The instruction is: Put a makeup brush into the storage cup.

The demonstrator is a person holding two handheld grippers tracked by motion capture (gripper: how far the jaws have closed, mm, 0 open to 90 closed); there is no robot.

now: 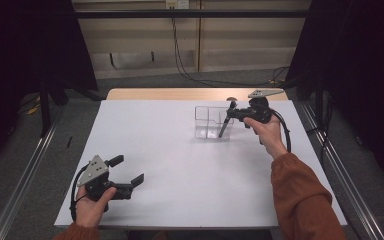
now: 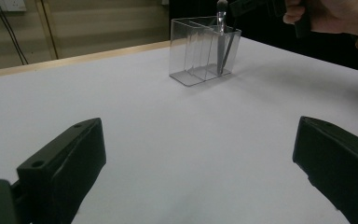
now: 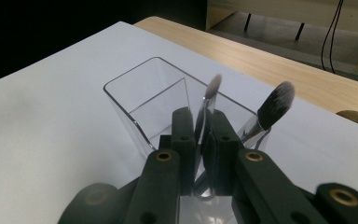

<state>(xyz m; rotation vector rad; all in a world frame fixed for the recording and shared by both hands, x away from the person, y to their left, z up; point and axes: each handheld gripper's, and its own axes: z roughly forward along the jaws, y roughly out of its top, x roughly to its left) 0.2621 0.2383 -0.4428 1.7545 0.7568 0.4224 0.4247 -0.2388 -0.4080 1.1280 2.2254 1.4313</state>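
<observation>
The right gripper's (image 3: pixel 199 140) fingers (image 3: pixel 183 140) are clamped on the thin handle of a brush (image 3: pixel 209 100), pressing it from both sides, its pale bristle tip pointing up and away in the right gripper view. That brush hangs over the clear holder (image 1: pixel 206 120), its lower end dipping into the holder's right compartment as seen from above. A second brush (image 3: pixel 274 108), with a dark, white-tipped head, leans in the holder just beside the held one; whether the two touch I cannot tell. The holder is a clear box with inner dividers, standing upright on the far right part of the white table (image 1: pixel 180 165). The right hand (image 1: pixel 265 131), in a rust-orange sleeve, holds its gripper just right of the holder. The left gripper's (image 1: pixel 122 172) fingers (image 2: pixel 65 168) stand wide apart with nothing between them; it sits low at the table's near left corner, well apart from the holder, and faces it across the bare top.
</observation>
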